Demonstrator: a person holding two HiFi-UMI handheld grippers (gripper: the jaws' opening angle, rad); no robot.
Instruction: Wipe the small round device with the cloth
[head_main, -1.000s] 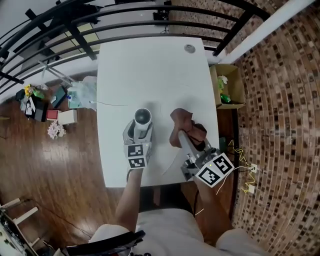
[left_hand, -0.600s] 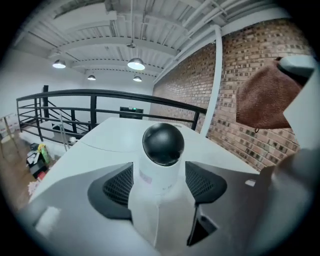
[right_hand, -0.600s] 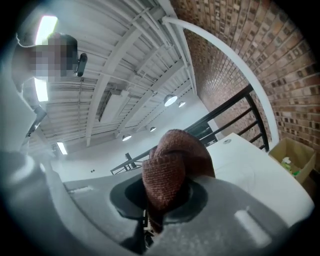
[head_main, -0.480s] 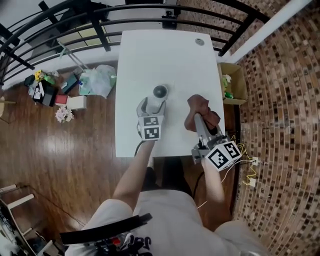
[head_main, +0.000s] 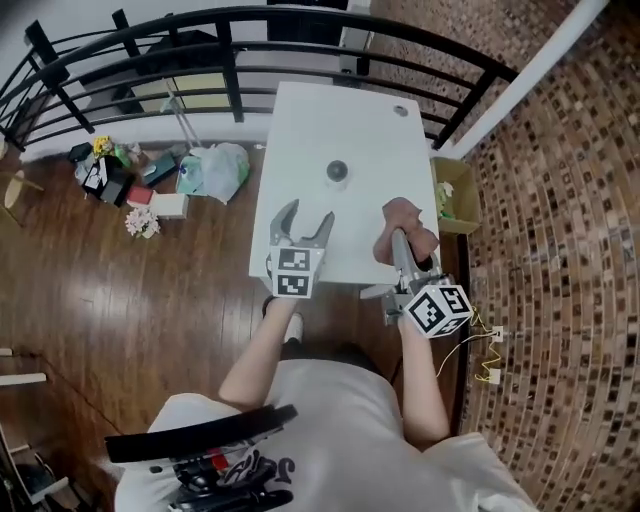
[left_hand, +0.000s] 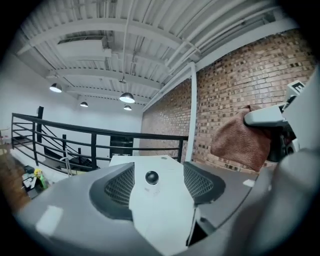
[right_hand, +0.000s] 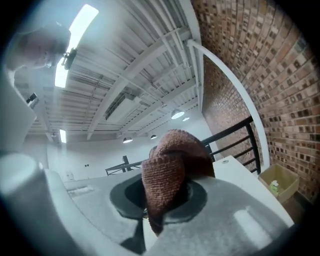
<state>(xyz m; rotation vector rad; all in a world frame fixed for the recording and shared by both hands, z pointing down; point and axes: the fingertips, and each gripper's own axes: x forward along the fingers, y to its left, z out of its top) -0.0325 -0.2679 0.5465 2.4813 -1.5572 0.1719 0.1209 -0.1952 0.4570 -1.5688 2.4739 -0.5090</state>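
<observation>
Atop smooth white table (head_main: 310, 120) — round device (head_main: 337, 172)

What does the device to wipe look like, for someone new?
Find the white table beside the black railing. Near its middle stands the small round device: white base, dark domed top. Unlike the flat disc at the far corner, it stands upright.

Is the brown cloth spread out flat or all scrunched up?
Scrunched up: the brown woven cloth hangs bunched in the right tool.
</observation>
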